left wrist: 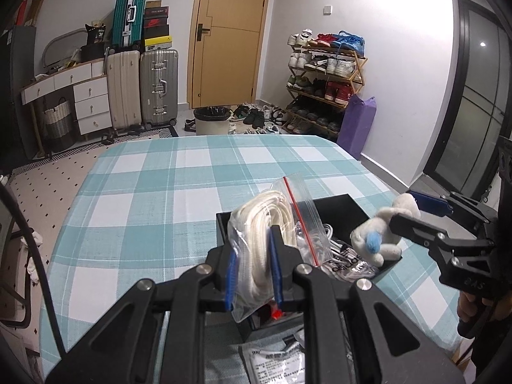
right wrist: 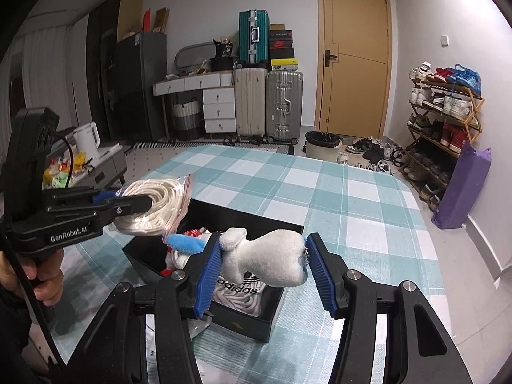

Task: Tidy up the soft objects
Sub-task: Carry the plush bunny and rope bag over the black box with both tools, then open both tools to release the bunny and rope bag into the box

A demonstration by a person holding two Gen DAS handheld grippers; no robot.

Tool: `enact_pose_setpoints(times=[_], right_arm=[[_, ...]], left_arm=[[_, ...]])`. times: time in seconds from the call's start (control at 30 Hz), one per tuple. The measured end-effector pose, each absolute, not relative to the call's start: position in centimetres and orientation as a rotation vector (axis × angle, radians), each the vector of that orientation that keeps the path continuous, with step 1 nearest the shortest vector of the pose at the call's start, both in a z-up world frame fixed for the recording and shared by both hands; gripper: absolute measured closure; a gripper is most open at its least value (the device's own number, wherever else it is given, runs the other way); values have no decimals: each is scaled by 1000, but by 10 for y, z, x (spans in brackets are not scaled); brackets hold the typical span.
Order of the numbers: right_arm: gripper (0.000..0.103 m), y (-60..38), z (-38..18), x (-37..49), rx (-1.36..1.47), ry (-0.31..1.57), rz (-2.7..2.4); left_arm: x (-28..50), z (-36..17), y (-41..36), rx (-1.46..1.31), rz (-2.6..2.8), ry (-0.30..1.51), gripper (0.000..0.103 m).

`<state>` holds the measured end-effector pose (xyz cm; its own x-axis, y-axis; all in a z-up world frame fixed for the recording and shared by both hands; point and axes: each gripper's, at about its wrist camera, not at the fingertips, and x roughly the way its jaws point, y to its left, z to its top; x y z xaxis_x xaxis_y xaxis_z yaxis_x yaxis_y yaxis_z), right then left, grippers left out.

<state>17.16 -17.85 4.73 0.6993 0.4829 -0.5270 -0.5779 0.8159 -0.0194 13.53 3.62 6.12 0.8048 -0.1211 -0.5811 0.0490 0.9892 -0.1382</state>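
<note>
Now both full: left gripper (left wrist: 252, 257) clamped on bagged rope (left wrist: 265, 224), right gripper (right wrist: 264, 270) on plush toy (right wrist: 265, 260); best lowered into black box (right wrist: 252, 323) singly.

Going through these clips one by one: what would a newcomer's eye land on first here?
Two held things: the left gripper is clamped on a zip bag of coiled white rope, and the right gripper grips a white plush toy with a blue nose. Both hang over an open black box of soft things on the teal checked tablecloth.
</note>
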Motion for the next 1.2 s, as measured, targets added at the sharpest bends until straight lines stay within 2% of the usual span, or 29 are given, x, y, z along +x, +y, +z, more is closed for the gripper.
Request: enact_pose_setpoints(times=[1.2], right_arm=[[49, -132, 7, 203, -421, 595, 627]], left_arm=[[172, 36, 15, -62, -119, 690, 87]])
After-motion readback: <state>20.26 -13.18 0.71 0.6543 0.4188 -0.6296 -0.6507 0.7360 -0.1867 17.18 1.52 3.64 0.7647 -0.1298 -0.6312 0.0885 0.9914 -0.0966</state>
